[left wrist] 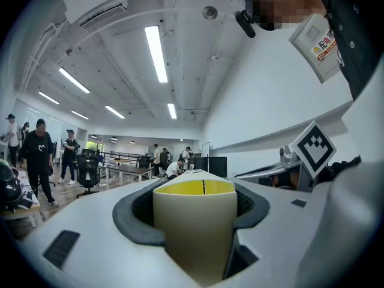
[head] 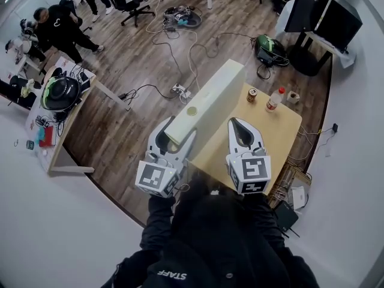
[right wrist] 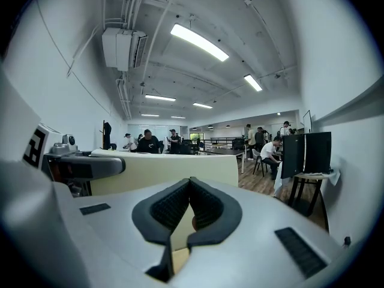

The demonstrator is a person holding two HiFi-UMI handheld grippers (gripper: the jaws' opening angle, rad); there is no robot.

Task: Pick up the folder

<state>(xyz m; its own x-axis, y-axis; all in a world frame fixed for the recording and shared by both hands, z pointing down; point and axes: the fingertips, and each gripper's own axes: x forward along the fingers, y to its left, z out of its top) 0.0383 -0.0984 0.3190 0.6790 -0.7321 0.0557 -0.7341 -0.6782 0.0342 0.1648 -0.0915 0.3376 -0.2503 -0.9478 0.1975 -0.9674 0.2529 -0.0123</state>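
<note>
Over the left edge of the table the folder is held up, its long axis running straight away from the left gripper, whose jaws stand wide and clamp its near end. The right gripper (jaws closed together, holding nothing) hangs just beside the folder's right flank.

Can and bottle at table's far edge; cables across floor, monitors beyond, helmet on left desk.

The folder is cream with a yellow end, the tabletop tan, the left tool and right tool white with black-and-white square-patterned markers.
</note>
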